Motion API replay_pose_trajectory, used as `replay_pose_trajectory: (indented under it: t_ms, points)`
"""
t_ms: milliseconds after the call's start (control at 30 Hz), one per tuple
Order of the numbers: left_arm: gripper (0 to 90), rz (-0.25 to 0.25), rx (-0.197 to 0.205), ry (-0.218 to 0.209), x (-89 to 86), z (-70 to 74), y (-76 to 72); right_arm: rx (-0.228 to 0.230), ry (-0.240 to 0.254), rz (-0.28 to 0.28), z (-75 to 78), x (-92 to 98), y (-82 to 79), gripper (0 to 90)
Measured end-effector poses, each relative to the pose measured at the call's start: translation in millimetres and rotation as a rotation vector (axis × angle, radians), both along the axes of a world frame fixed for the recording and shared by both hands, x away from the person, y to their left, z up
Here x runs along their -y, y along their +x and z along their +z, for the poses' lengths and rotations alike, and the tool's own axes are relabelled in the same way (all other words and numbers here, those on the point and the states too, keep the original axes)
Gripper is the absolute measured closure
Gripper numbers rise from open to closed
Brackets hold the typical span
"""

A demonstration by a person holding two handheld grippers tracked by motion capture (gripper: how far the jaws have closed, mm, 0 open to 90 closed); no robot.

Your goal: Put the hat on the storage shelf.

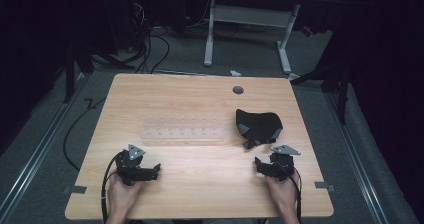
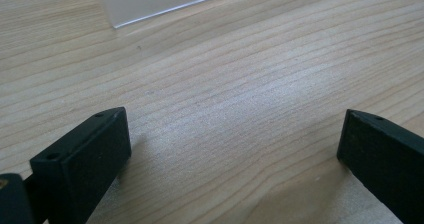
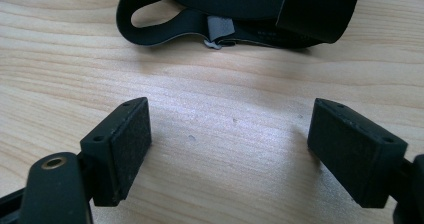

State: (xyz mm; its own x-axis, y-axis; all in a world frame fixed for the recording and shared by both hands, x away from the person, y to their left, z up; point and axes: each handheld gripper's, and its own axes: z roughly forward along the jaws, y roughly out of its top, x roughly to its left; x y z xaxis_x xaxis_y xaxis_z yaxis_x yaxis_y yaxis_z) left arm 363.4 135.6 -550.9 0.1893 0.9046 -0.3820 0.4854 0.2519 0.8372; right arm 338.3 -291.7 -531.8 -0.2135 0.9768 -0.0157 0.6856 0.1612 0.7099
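On the table's (image 1: 200, 184) right half lay a black cap (image 1: 260, 126), just beyond the right gripper (image 1: 266, 165), jaws wide, empty. Left gripper (image 1: 145, 171) sat near-left, jaws also wide, below a clear rack (image 1: 182, 129). Best approach judged: advance right jaws low onto the cap's strap (image 3: 165, 26), close squarely, avoid snagging.

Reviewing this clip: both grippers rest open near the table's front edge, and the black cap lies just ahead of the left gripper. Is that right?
Not quite. The black cap lies just ahead of the right gripper, not the left gripper; the high view shows this, and the right gripper view has the cap beyond its open jaws. Ahead of the left one lies a clear plastic sheet. Both grippers are open near the front edge.
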Motion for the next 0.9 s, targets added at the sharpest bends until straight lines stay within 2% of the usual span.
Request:
replay_pose_trajectory:
  t_ms: [433, 467, 667, 767, 900]
  points:
    - [1.5, 0.0, 0.0, -0.001, 0.1, 0.1, 0.0, 0.022, 0.0, -0.021, 4.2, 6.8, -7.3, 34.3]
    - [1.5, -0.001, 0.0, -0.001, 0.1, 0.1, -0.1, 0.039, 0.016, -0.022, 7.4, 9.8, -9.6, 36.0]
    - [1.6, -0.001, 0.0, -0.001, 0.1, 0.1, -0.1, 0.067, 0.043, -0.019, 14.2, 14.1, -12.3, 39.6]
    - [1.7, -0.001, 0.001, -0.002, 0.3, 0.1, -0.1, 0.076, 0.094, -0.015, 19.0, 18.1, -13.6, 44.0]
    - [2.0, -0.003, 0.001, -0.002, 0.3, 0.2, -0.3, 0.096, 0.116, -0.014, 24.5, 21.7, -14.7, 46.9]
